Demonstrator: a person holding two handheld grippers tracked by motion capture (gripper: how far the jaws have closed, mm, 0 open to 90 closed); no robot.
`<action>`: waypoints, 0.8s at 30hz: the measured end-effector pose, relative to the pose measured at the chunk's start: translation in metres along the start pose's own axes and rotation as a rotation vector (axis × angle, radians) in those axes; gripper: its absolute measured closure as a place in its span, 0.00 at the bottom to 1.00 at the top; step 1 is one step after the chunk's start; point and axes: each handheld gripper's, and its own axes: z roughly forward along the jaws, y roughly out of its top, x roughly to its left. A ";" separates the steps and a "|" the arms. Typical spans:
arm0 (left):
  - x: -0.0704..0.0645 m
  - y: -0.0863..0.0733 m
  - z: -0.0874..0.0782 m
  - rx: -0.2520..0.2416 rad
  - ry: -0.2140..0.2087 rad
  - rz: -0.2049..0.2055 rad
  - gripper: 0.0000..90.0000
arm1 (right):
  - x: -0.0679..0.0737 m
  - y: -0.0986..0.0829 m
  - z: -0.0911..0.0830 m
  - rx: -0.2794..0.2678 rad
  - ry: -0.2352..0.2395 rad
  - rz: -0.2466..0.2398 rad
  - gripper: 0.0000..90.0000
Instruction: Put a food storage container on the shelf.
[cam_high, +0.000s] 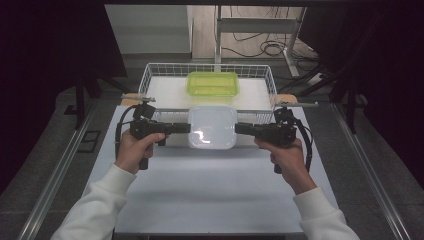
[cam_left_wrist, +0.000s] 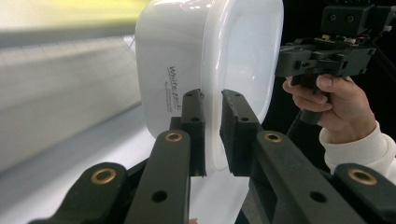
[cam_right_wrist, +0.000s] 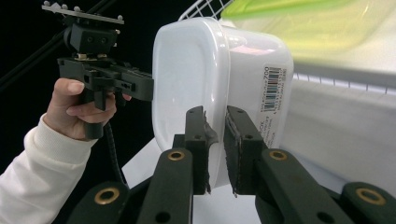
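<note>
We have the white lidded container (cam_high: 212, 126) between us, held over the near end of the table (cam_high: 210, 200), right in front of the wire basket (cam_high: 150, 75) where a green container (cam_high: 213, 83) already sits. In the left gripper view the container (cam_left_wrist: 187, 70) fills the middle, and our left gripper (cam_left_wrist: 212, 133) has its jaws closed on the lid's rim, one pad above and one below the lip. In the right gripper view the container (cam_right_wrist: 210, 74) shows its barcode label, and our right gripper (cam_right_wrist: 215, 140) pinches the opposite rim the same way. From above, the left gripper (cam_high: 187, 128) and right gripper (cam_high: 238, 129) meet the box from either side, level with each other.

We judge that we are in the carrying step, with the box gripped at both ends and the basket as the likely goal. Whether the base rests on the table or hangs just clear of it is hard to tell from the high view. The next move calls for lifting both ends together, keeping the box level, clearing the basket's near wall and lowering beside the green container without knocking it.
</note>
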 end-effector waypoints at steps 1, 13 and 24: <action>-0.002 0.004 -0.001 -0.002 0.002 0.005 0.89 | 0.000 0.003 -0.001 -0.001 0.000 -0.002 0.89; -0.009 0.054 -0.014 -0.036 -0.009 0.045 0.89 | 0.005 0.048 -0.005 -0.058 0.012 -0.038 0.88; -0.002 0.103 -0.021 -0.044 0.000 0.053 0.89 | -0.001 0.091 0.002 -0.080 0.021 -0.034 0.88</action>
